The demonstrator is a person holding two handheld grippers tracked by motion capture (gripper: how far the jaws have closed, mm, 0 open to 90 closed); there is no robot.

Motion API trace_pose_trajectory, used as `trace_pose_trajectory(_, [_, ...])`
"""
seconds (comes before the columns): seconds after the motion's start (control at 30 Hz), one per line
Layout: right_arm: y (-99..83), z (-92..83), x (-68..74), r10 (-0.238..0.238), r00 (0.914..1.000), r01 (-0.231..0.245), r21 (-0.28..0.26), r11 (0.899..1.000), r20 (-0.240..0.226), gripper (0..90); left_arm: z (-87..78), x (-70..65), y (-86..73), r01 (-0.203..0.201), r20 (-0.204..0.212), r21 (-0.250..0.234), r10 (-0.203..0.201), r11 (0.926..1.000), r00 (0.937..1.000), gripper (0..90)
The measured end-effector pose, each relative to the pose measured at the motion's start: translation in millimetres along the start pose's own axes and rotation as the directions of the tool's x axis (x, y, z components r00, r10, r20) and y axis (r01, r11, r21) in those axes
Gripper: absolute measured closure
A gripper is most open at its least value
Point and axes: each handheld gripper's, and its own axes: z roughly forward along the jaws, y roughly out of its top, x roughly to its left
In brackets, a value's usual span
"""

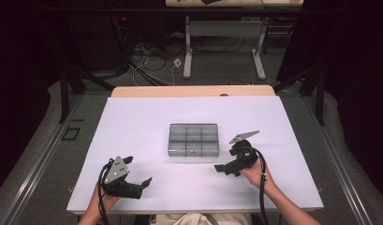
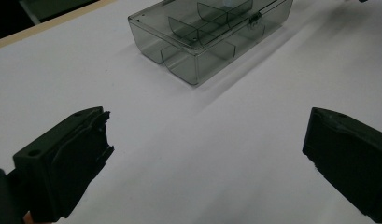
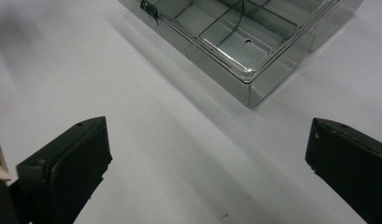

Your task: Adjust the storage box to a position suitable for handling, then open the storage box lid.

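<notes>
High view is showing a white table (image 1: pixel 133 140) with a clear plastic compartment box (image 1: pixel 193 139) sitting closed near its middle, its long side running left to right across the table and its latch on the near wall, facing the person.

The right gripper (image 1: pixel 226 169) is hovering just off the box's near right corner, pointing leftward along the front of it, and it is lying clearly nearer the box than the other one. The left gripper (image 1: pixel 137 180) is resting low at the near left of the table, well apart from the box, which is lying ahead of it and to its right.

In the right gripper view the box (image 3: pixel 247 39) is sitting ahead and toward the upper right of the jaws, one corner pointing at them, with its small latch (image 3: pixel 150 10) at the top edge. Those jaws are standing wide apart with nothing between them but bare table. In the left gripper view the box (image 2: pixel 198 42) is lying farther off, up and ahead, and these jaws are likewise gaping wide and holding nothing.

The right hand is looking better placed for the latch.
</notes>
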Motion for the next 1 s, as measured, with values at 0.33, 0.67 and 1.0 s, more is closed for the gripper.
trace_pose_trajectory(0.33, [-2.5, -0.1, 4.1, -0.004, 0.9999, 0.004, -0.011, 1.0, -0.013, 0.0, 2.6, 0.1, 1.9, -0.005, 0.01, 0.003, 0.005, 1.0, 0.9999, 0.0])
trace_pose_trajectory(0.67, [-1.7, 3.6, 13.2, -0.006, 0.9986, 0.005, -0.025, 1.0, -0.053, 0.0, 3.0, -0.9, 1.7, -0.007, 0.013, 0.002, 0.007, 1.0, 0.9999, 0.0])
trace_pose_trajectory(1.0, [4.4, 16.2, 28.2, -0.042, 0.9934, 0.039, -0.028, 0.999, -0.107, 0.0, 1.0, -0.1, -0.1, 0.0, 0.004, 0.004, 0.0, 1.0, 1.0, 0.0])
